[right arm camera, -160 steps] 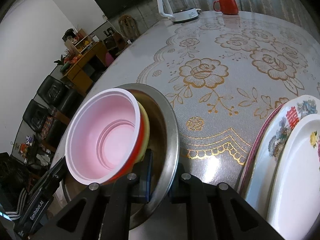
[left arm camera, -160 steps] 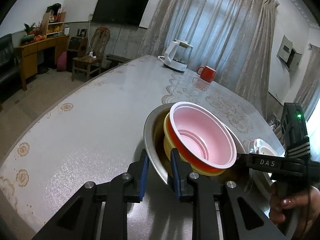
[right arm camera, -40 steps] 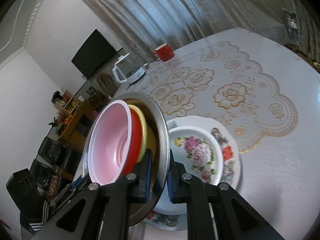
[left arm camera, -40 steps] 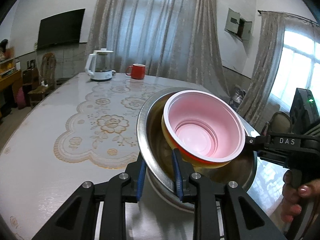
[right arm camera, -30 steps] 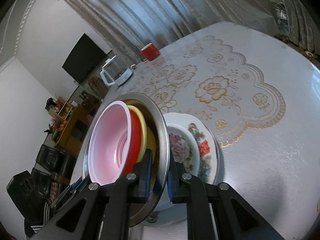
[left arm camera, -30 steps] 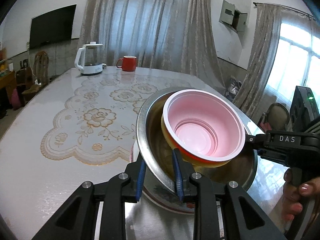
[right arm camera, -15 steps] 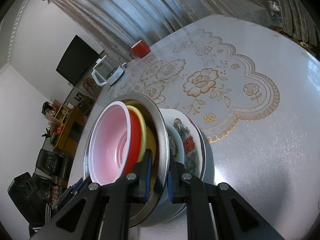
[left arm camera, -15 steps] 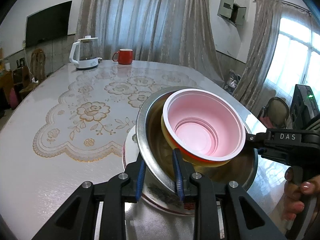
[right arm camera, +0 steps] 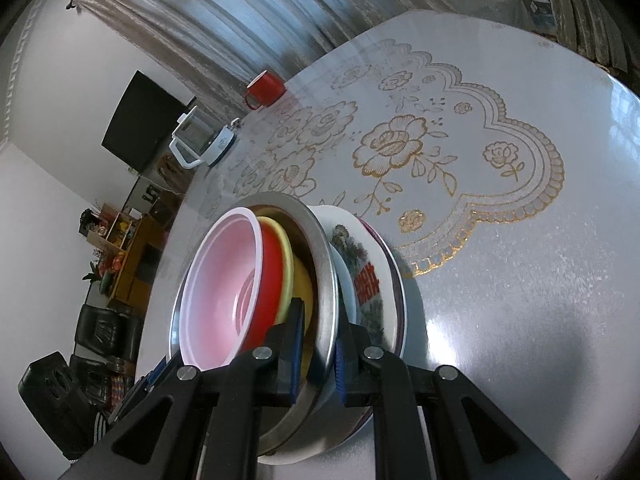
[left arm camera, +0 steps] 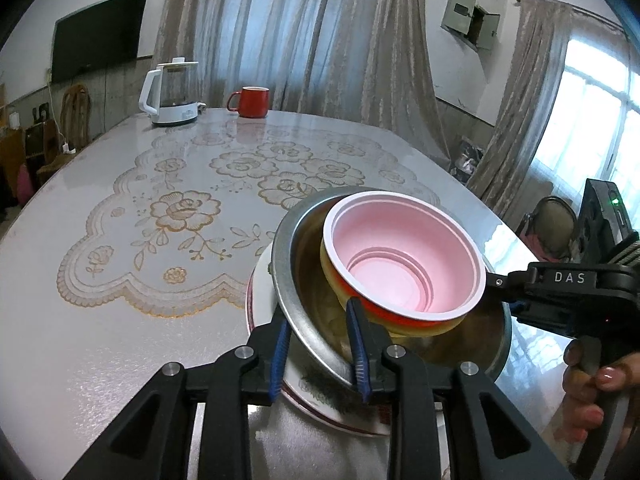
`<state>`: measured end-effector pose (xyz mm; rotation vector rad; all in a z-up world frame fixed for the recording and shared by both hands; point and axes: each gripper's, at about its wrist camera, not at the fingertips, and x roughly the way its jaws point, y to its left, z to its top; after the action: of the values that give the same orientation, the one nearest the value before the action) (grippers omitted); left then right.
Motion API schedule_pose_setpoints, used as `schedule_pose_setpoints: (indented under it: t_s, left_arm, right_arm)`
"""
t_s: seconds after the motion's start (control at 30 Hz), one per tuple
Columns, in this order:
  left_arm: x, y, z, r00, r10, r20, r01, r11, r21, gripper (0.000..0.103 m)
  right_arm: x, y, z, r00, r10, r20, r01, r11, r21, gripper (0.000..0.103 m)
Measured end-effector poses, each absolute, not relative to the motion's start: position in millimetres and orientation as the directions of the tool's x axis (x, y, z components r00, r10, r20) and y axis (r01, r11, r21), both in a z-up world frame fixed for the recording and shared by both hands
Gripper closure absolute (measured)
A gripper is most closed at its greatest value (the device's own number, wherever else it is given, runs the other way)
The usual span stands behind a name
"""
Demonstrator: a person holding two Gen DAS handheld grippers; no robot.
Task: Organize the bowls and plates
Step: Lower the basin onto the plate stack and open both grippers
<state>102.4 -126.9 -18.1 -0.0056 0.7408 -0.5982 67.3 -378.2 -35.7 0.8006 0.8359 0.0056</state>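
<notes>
Lace-patterned table (left arm camera: 120, 320): both grippers clamp the steel bowl's (left arm camera: 296, 304) rim, left gripper (left arm camera: 320, 344) near side, right gripper (right arm camera: 318, 346) opposite (pink bowl (left arm camera: 404, 264) nested inside), over the floral plates (right arm camera: 372, 280).

The big bowl (left arm camera: 288, 280) is brushed metal with a dull shine. Inside it, the pink bowl (left arm camera: 404, 264) looks like smooth, matt plastic. The plates (right arm camera: 376, 280) beneath are glossy glazed china. The table (left arm camera: 100, 320) has a shiny, finely grained surface. The red mug (left arm camera: 250, 102) is glossy, and the curtains (left arm camera: 320, 32) are soft cloth.
</notes>
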Motion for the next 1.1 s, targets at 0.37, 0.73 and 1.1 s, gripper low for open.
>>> schedule_pose_setpoints:
  t_s: [0.37, 0.73, 1.1]
  left_arm:
    - [95.6, -126.3, -16.1, 0.577, -0.52, -0.63, 0.516, 0.83, -0.212, 0.067]
    - [79.1, -124.5, -6.2, 0.626, -0.491, -0.606, 0.515, 0.844, -0.152, 0.041]
    - [72.8, -106.9, 1.8, 0.637, -0.45, -0.626, 0.453, 0.875, -0.167, 0.018]
  right_arm:
    - [64.9, -383.9, -25.7, 0.71, 0.254, -0.657, 0.302, 0.733, 0.609, 0.088]
    - [62.5, -377.1, -28.5, 0.703, 0.256, -0.663, 0.3, 0.738, 0.604, 0.083]
    - [44.2, -366.1, -3.0, 0.724, 0.148, -0.674, 0.3, 0.812, 0.501, 0.072]
